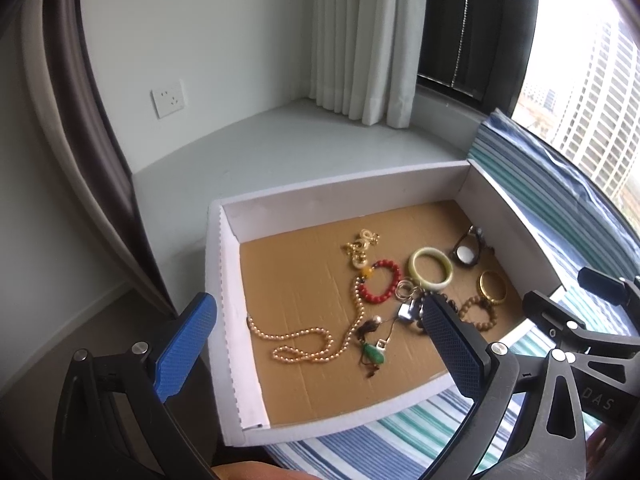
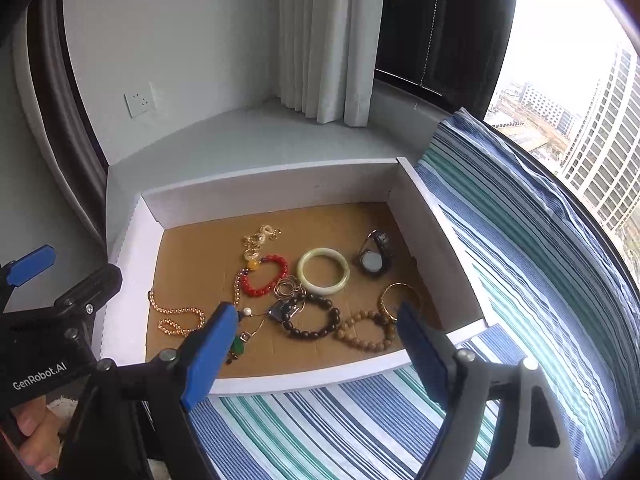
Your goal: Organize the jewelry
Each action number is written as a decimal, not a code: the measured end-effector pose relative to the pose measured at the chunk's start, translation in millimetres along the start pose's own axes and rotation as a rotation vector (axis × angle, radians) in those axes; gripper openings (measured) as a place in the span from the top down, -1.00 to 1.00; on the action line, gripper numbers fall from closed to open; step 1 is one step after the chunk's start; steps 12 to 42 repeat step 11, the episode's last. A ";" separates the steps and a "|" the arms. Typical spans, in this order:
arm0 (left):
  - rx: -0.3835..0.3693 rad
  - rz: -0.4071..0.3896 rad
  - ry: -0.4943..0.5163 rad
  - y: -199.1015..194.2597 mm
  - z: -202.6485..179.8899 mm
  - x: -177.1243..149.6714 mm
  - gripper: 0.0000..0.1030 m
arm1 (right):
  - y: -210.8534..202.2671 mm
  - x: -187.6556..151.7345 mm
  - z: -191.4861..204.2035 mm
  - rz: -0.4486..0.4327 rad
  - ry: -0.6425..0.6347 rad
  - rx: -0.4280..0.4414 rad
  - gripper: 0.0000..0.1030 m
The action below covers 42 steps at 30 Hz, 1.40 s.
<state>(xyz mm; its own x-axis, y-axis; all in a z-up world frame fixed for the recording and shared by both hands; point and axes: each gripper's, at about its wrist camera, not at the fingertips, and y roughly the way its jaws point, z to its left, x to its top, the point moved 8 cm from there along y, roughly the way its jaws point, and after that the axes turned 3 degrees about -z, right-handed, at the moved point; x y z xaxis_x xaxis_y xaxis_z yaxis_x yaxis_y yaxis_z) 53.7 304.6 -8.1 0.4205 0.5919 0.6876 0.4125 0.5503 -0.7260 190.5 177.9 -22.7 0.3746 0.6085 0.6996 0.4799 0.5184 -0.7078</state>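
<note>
roughly: both tools hung open over the near edge of the tray (image 2: pixel 440 216); tangled jewelry lay ahead inside; right tool (image 2: pixel 316 320) bracketed the dark bead bracelet (image 2: pixel 316 322), nearer than left tool (image 1: pixel 320 312).

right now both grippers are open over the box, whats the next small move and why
Probably lower the right gripper onto the dark bead bracelet. Its jaws stand open, empty, and the bracelet lies between its fingertips in the right wrist view. The bracelet overlaps the thin rings, so lift it slowly.
</note>
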 end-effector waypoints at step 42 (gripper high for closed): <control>0.014 -0.014 -0.003 3.2 -2.4 -1.6 -0.98 | 4.4 -1.2 -3.7 0.004 0.007 0.001 -0.62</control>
